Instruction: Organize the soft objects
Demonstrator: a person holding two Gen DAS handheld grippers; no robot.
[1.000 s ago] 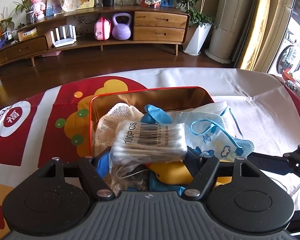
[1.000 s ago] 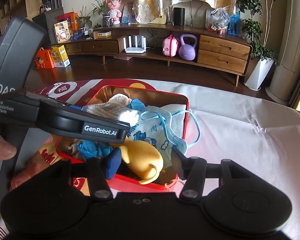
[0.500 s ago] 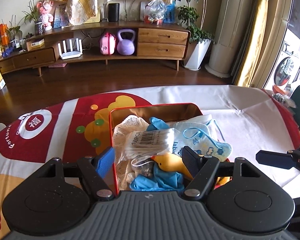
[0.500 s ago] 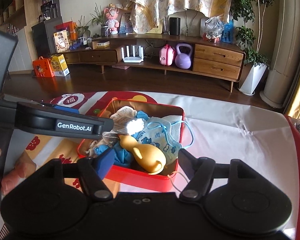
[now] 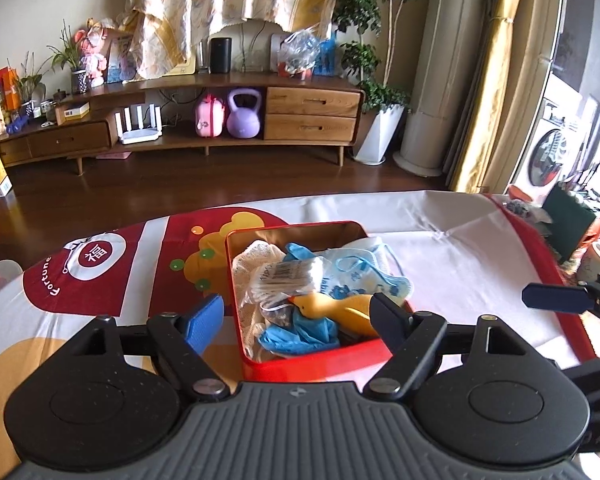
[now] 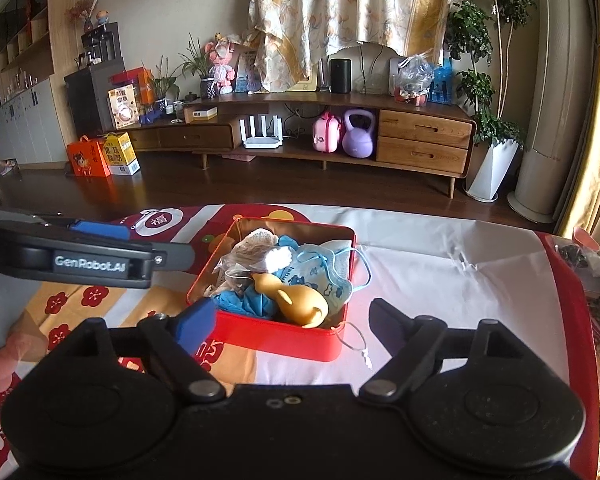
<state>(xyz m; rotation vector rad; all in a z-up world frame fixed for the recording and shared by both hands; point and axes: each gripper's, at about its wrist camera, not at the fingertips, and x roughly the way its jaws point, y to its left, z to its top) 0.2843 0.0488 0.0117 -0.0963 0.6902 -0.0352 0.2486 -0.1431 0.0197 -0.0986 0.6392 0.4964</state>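
A red tin box (image 5: pixel 320 364) (image 6: pixel 276 338) sits on the table, holding soft things: a bag of cotton swabs (image 5: pixel 288 278), a white mesh cloth (image 5: pixel 256 254), a blue patterned face mask (image 5: pixel 364 276) (image 6: pixel 316 276), a yellow duck toy (image 5: pixel 336 308) (image 6: pixel 296 298) and blue gloves (image 5: pixel 300 332) (image 6: pixel 240 302). My left gripper (image 5: pixel 298 320) is open and empty, held above the near side of the box. My right gripper (image 6: pixel 292 322) is open and empty, back from the box's near right corner.
The table wears a white, red and orange cloth (image 5: pixel 100 272). The left gripper's arm (image 6: pixel 88 260) crosses the left of the right wrist view. A cup (image 5: pixel 598 256) and clutter stand at the table's right edge. A wooden sideboard (image 5: pixel 236 120) lies beyond the floor.
The left gripper let go of the cotton swab bag, which now lies in the box, and pulled up and back. The right gripper also drew back from the box.
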